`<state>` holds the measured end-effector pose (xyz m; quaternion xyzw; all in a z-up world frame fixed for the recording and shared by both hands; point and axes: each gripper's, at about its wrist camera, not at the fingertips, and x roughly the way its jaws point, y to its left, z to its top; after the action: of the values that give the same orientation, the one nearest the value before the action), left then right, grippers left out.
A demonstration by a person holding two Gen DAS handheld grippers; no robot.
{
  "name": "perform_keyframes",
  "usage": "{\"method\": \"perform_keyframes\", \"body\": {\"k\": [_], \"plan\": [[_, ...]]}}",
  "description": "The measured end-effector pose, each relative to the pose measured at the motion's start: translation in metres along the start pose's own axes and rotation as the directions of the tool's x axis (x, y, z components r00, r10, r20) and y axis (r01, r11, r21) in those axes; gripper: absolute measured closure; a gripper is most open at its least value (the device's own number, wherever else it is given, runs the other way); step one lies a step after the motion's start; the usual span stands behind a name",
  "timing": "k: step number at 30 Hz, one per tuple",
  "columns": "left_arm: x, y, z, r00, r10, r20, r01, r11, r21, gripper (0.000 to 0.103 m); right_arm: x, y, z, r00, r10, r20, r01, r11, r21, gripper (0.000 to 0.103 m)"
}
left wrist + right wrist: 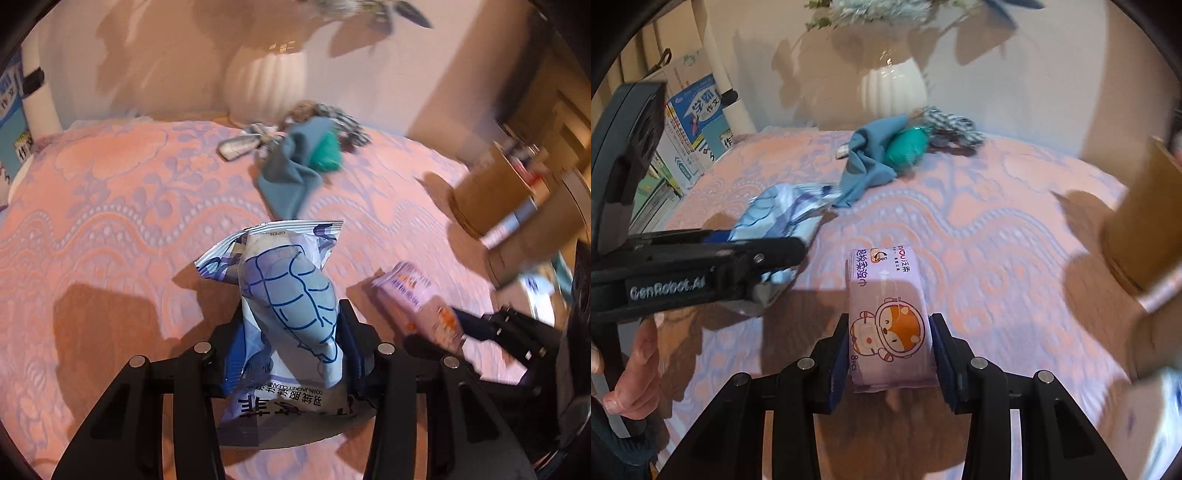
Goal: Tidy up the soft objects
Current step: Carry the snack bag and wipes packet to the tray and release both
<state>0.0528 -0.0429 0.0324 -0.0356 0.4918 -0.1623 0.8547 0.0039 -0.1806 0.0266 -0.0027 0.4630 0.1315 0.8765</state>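
The left gripper [291,328] clenches a crinkly blue-white wipes pouch [284,295] midway; the right gripper [890,347] grips a soft lilac tissue pack [886,317], light and squashy, likely slippery.

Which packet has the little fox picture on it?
The purple packet held in the right gripper. The blue-and-white packet in the left gripper shows a puffy jacket drawing instead.
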Motion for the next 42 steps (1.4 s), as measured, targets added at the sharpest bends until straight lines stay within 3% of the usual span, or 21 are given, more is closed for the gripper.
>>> {"method": "perform_keyframes", "body": {"k": [7, 13, 22, 32, 37, 42], "plan": [[-0.042, -0.038, -0.03, 0.998, -0.006, 0.069, -0.001, 0.996, 0.093, 0.061, -0.056, 0.0, -0.024, 0.99, -0.126, 0.056, 0.125, 0.992, 0.017, 0.063], [-0.093, -0.067, -0.042, 0.988, -0.046, 0.15, 0.027, 0.992, 0.127, 0.061, -0.103, -0.003, -0.034, 0.979, -0.168, 0.112, 0.164, 0.985, 0.044, 0.063], [-0.15, -0.125, -0.057, 0.966, -0.051, 0.252, -0.001, 0.979, 0.202, 0.061, -0.157, -0.015, -0.053, 0.954, -0.226, 0.196, 0.211, 0.973, 0.094, 0.063], [-0.161, -0.216, -0.068, 0.952, -0.091, 0.293, -0.011, 0.945, 0.328, 0.061, -0.219, -0.056, -0.083, 0.902, -0.333, 0.275, 0.293, 0.94, 0.177, 0.063], [-0.151, -0.277, -0.065, 0.943, -0.046, 0.329, -0.089, 0.92, 0.383, 0.061, -0.244, -0.107, -0.102, 0.883, -0.382, 0.274, 0.305, 0.909, 0.285, 0.063], [-0.132, -0.33, -0.061, 0.946, -0.079, 0.313, -0.07, 0.897, 0.437, 0.061, -0.266, -0.164, -0.122, 0.86, -0.447, 0.247, 0.329, 0.855, 0.4, 0.063]]}}
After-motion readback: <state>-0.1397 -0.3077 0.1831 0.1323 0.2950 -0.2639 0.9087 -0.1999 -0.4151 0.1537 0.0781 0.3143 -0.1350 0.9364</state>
